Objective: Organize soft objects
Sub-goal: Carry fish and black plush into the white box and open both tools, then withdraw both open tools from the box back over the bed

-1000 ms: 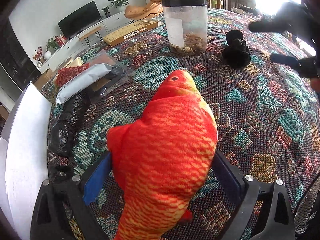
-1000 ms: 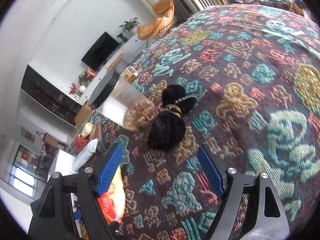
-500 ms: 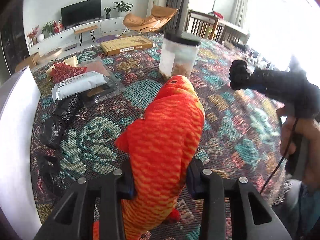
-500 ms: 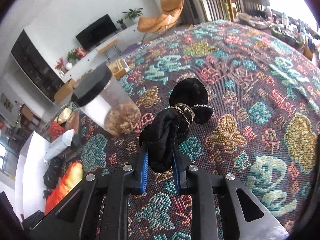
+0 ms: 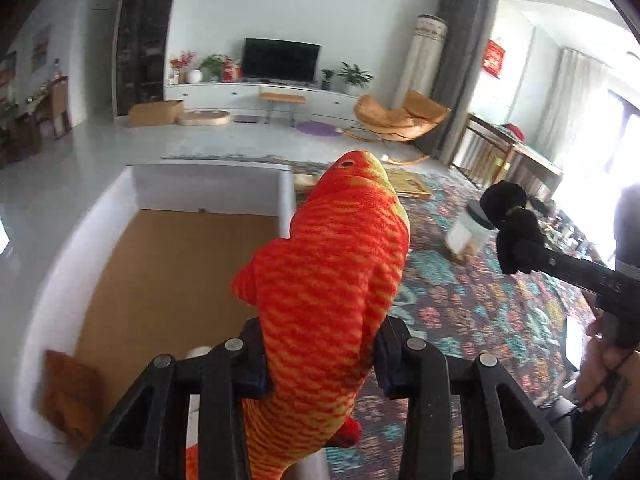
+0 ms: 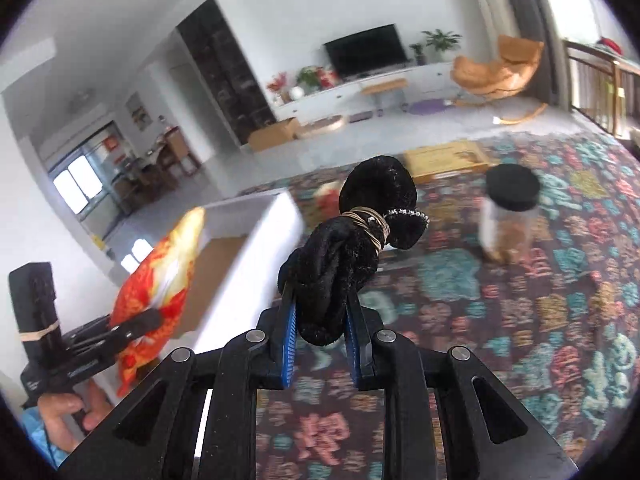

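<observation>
Living-room floor and a TV wall fill the background beyond the patterned worktop, and my left tool is clamped on the orange plush fish, whose long axis runs straight out ahead of the jaws, head tipped past the white wall of the open box lying just ahead and to the left. My right tool pinches the black velvet bundle, with the box edge ahead-left of it too, so I judge the left hand nearer; the lidded jar stands well clear on the right, leaving open room
</observation>
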Action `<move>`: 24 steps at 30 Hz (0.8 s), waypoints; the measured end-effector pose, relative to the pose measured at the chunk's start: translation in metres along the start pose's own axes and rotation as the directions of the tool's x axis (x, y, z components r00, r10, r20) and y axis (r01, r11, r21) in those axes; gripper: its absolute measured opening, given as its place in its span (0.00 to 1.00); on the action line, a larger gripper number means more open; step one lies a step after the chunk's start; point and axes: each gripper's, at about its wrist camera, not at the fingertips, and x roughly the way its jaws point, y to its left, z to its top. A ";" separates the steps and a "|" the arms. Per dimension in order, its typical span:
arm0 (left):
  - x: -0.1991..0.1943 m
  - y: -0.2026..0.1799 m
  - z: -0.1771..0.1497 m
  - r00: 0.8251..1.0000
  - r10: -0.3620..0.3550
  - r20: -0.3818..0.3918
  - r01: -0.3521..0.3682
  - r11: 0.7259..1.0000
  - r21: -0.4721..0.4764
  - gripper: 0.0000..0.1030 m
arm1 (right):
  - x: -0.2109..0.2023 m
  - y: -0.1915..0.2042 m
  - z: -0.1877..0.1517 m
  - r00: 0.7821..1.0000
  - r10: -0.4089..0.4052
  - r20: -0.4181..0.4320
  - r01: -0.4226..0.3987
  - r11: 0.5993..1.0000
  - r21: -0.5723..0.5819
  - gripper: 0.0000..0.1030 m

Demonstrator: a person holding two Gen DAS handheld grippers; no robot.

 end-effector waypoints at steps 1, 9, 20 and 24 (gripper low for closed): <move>-0.005 0.018 -0.002 0.999 0.053 0.001 -0.053 0.999 -0.014 0.38 | 0.013 0.019 -0.002 0.998 0.054 -0.029 -0.055 0.998 -0.011 0.22; 0.006 0.100 -0.037 0.934 0.345 -0.094 -0.352 0.933 -0.071 0.99 | 0.117 0.106 -0.038 0.928 0.253 -0.273 -0.266 0.964 -0.013 0.81; 0.027 0.037 -0.023 0.969 0.244 -0.026 -0.246 0.967 -0.073 0.99 | 0.083 -0.050 -0.086 0.936 -0.317 -0.153 0.308 0.948 -0.077 0.80; 0.039 -0.039 -0.024 0.994 0.104 -0.014 -0.103 0.993 0.063 0.99 | 0.066 -0.139 -0.108 0.817 -0.551 -0.169 0.555 0.831 -0.028 0.80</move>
